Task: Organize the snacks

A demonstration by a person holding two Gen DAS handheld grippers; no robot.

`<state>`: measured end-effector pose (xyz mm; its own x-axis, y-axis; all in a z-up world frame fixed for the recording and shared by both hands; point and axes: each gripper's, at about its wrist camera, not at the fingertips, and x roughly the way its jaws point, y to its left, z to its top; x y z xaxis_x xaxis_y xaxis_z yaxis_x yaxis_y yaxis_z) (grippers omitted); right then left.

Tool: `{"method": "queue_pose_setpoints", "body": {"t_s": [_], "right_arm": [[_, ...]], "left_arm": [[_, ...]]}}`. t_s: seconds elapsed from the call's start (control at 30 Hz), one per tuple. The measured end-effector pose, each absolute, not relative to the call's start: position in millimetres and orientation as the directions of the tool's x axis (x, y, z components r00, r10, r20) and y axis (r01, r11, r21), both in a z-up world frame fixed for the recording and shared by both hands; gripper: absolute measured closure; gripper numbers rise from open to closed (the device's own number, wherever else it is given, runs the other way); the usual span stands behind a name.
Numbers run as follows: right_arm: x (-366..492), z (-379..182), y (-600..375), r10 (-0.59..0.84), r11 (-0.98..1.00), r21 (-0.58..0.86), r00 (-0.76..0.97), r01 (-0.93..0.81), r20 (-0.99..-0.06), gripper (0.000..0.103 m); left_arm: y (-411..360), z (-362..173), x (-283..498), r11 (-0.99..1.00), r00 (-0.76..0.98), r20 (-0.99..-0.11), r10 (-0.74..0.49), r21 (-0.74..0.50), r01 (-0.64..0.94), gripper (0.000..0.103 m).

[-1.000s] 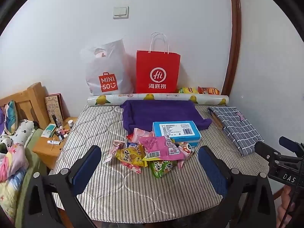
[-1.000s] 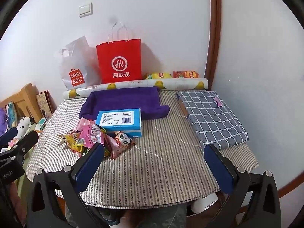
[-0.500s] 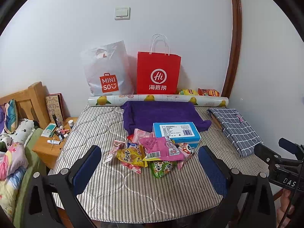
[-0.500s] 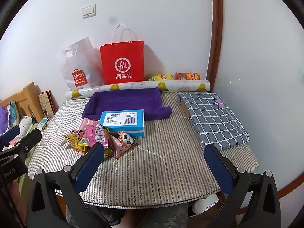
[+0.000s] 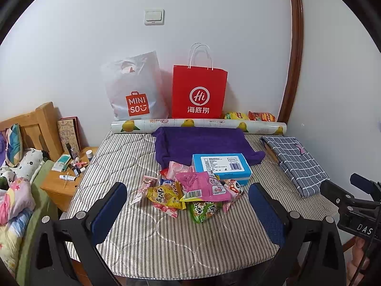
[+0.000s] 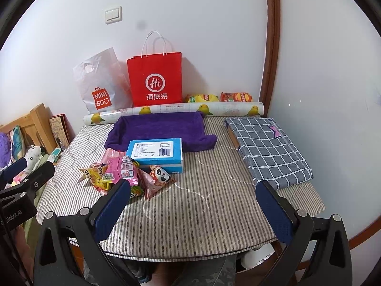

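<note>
We see the snack packets (image 5: pixel 188 194) heaped mid-table on the striped cover (image 5: pixel 152 238), against a blue box (image 5: pixel 221 166) before a purple cloth (image 5: pixel 202 140), while our left gripper (image 5: pixel 188 212) and right gripper (image 6: pixel 194 208) hover spread apart, empty.

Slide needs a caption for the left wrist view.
Open left gripper faces a snack pile beside a blue box.

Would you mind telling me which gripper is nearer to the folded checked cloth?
Right. The right gripper hangs open with one finger just in front of the checked cloth; the left gripper, also open, faces the snack pile, further left.
</note>
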<state>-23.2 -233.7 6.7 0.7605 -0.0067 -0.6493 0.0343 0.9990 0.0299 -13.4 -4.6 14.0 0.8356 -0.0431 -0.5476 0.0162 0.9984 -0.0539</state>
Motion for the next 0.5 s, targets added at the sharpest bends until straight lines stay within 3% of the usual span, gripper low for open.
{"method": "queue_pose_setpoints", "body": {"t_s": [0.5], "right_arm": [[-25.8, 8.6, -230.1, -0.007, 0.999, 0.026, 0.762, 0.032, -0.647, 0.0]], "left_arm": [[-3.1, 15.6, -14.8, 0.999, 0.84, -0.541, -0.04, -0.051, 0.014, 0.0]]}}
